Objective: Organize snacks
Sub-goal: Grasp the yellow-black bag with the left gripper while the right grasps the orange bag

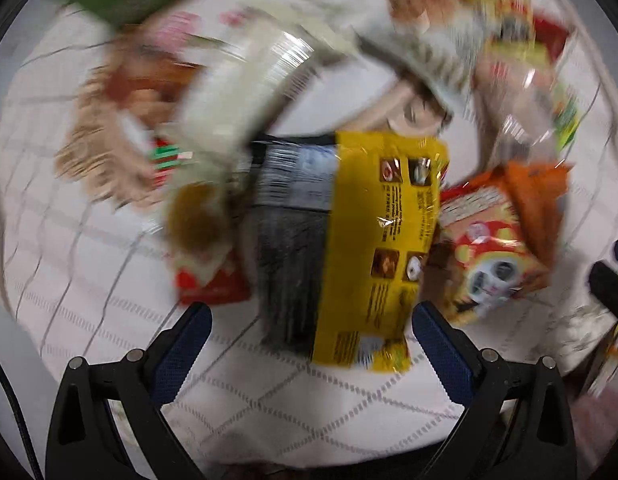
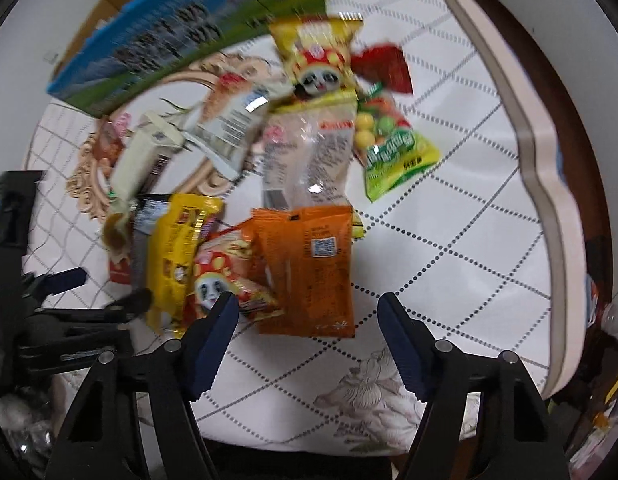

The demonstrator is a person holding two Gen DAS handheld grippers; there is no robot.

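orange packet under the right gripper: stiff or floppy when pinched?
Probably floppy: the orange packet looks like a thin, creased film pouch lying flat on the tablecloth. Its glossy surface may slip between the fingers. Likely light, so a push could slide it into the panda packet it overlaps.

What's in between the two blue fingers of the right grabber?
In the right wrist view, the right gripper has the bottom edge of the orange snack packet between its open fingers, above the bare white tablecloth. Neither pad touches it.
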